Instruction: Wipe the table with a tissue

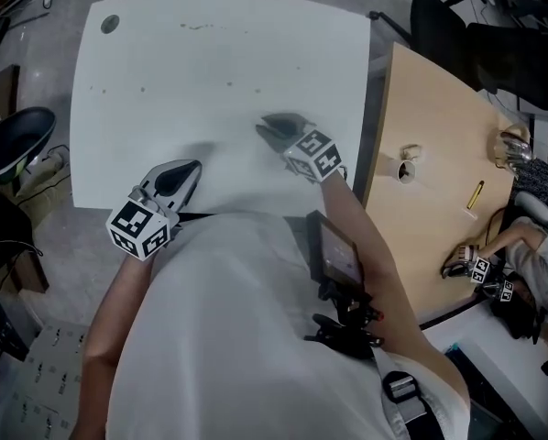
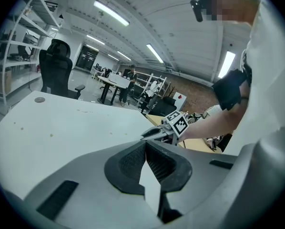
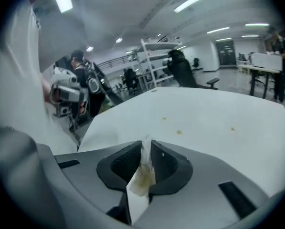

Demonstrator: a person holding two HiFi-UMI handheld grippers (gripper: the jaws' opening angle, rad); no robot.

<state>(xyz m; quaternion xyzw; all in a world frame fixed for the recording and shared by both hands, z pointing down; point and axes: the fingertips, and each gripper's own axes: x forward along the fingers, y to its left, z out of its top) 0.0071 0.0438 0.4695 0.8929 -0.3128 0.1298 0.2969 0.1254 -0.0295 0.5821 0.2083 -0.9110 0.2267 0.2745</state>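
Note:
The white table [image 1: 210, 62] carries small brownish spots [image 1: 196, 27] toward its far side; the right gripper view shows them as spots [image 3: 178, 132] ahead of the jaws. My right gripper [image 1: 268, 129] hovers over the table's near middle, shut on a crumpled white tissue [image 3: 142, 175] with a yellow-brown stain. In that view the tissue sticks up between the pads of the right gripper [image 3: 146, 144]. My left gripper [image 1: 188, 170] rests at the table's front edge, its jaws together with nothing in them [image 2: 145, 146]. The left gripper view shows the right gripper [image 2: 154, 132] beyond its tips.
A round grommet hole [image 1: 110, 24] sits in the table's far left corner. A wooden desk [image 1: 439, 227] adjoins on the right, with a small cup [image 1: 407, 165] and a pen [image 1: 475, 195]. Black office chairs [image 1: 13, 140] stand around, and another person's hand [image 1: 494, 246] reaches over the desk.

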